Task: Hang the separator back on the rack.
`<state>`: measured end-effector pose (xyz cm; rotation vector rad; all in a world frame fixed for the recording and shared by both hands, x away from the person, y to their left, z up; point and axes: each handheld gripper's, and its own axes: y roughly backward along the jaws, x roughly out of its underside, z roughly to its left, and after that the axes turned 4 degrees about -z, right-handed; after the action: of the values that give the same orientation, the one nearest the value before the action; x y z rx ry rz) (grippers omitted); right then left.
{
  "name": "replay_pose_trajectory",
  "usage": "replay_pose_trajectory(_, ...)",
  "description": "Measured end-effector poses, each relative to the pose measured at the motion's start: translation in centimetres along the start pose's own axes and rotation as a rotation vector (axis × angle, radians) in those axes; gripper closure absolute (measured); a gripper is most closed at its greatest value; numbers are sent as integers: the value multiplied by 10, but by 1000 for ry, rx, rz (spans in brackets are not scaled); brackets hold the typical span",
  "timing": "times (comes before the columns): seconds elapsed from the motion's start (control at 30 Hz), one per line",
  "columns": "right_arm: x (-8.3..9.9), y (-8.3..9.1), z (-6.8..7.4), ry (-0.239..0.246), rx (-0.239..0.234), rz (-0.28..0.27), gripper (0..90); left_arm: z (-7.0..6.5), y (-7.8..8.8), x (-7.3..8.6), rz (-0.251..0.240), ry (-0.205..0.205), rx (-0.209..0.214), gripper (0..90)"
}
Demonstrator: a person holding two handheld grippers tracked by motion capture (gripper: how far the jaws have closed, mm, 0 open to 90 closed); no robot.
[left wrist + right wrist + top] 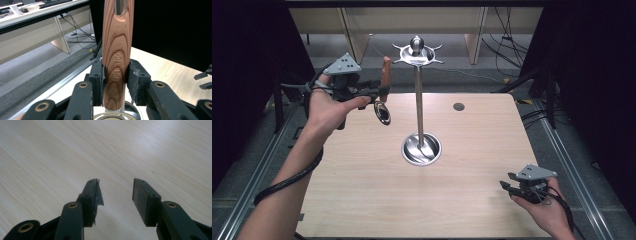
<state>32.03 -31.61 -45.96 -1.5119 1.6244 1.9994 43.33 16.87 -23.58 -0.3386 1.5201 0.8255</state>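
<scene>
A spoon with a reddish wooden handle [385, 73] [117, 55] and a shiny steel bowl [383, 113] hangs upright above the table's far left. My left gripper [380, 91] [115, 82] is shut on the handle, its pads pressing both sides. A steel utensil stand rises at the table's middle: round base [421, 149], thin pole [419, 102], hook crown with a ball on top [417, 51]. The spoon is left of the pole and below the crown. My right gripper [506, 181] [115, 195] stands open low over the near right of the table, nothing between its fingers.
The light wooden table [472, 190] has a round cable hole [458, 106] at the far right. Metal rails run along both sides [262, 160]. Desk legs and cables [504, 47] lie on the floor beyond the far edge.
</scene>
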Motion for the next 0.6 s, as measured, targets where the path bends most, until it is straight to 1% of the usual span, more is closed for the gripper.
replay_pose_trajectory(0.1, 0, 0, 1, -10, 1, 4, 565, 1, -1, -1, 0, 0, 7, 671)
replay_pose_trajectory(0.13, 0, 0, 0, -1, -1, 4, 565, 2, -1, -1, 1, -1, 9, 671)
replay_pose_trajectory(0.2, -1, -1, -4, 43, 7, -14, 565, 2, -2, -2, 5, -6, 10, 671)
replay_pose_trajectory(0.23, -1, -1, -4, 44, 7, -13, 565, 2, -2, -2, 7, -7, 10, 671)
replay_pose_trajectory(0.3, 0, 0, 1, -12, 3, 5, 565, 2, -2, -3, 7, -5, 9, 671)
replay_pose_trajectory(0.33, -1, 0, -2, 20, 1, 1, 565, 2, -2, -3, 8, -4, 9, 671)
replay_pose_trajectory(0.43, -1, 0, -3, 35, 5, -1, 565, 2, -3, -4, 10, -3, 9, 671)
replay_pose_trajectory(0.57, 0, 0, -4, 37, 6, 0, 566, 3, -4, -4, 18, -7, 11, 670)
replay_pose_trajectory(0.6, 0, 0, -2, 17, 7, 2, 566, 3, -4, -4, 17, -7, 9, 670)
